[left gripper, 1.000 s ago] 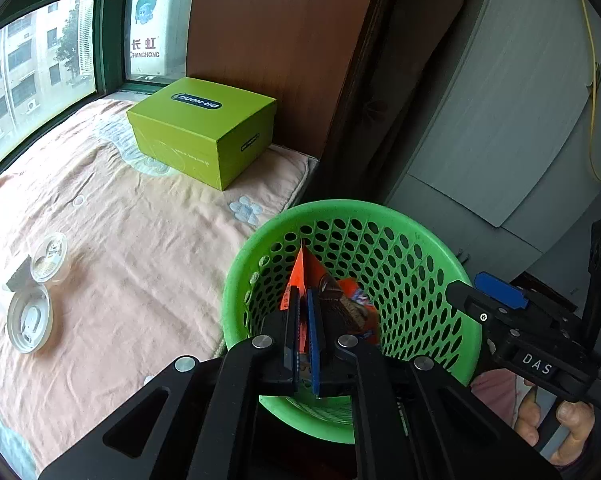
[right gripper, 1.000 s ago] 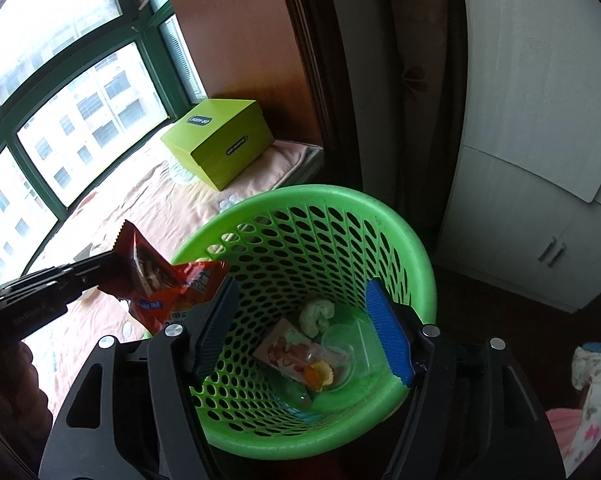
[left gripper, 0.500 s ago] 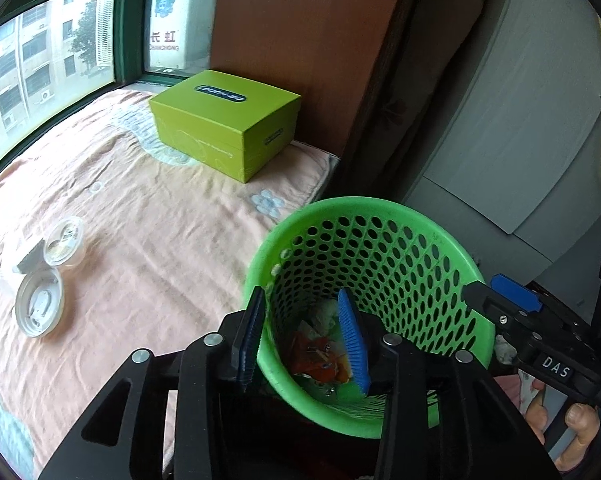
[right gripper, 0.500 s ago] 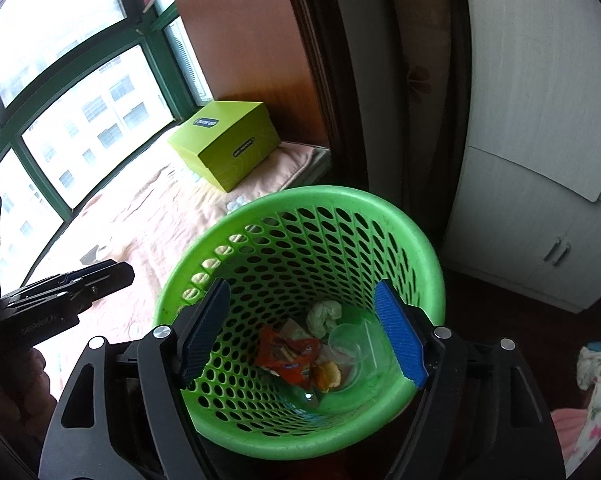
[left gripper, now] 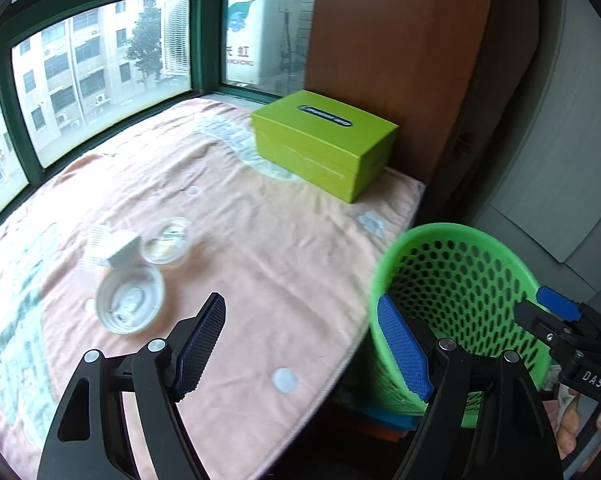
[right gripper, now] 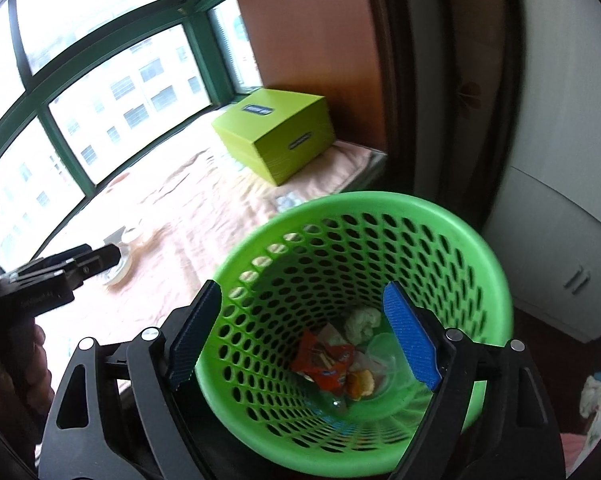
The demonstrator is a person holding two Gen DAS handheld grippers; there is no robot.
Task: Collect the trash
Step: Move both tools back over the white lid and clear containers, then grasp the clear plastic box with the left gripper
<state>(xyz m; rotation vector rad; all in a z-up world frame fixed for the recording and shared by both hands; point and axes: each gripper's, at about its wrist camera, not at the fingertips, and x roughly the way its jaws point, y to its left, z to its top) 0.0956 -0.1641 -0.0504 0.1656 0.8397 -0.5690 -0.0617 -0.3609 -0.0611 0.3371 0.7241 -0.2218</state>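
Right wrist view: red wrapper [right gripper: 323, 364] lies inside green basket [right gripper: 496, 280]; right gripper [right gripper: 302, 338] and left gripper [left gripper: 300, 350] gape empty

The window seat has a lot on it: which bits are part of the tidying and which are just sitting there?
Part of the job:
- green basket
- red wrapper inside it
- white lid
- clear cup
- left gripper, jaws open
- right gripper, jaws open

Just lying about:
- lime box
- peach blanket
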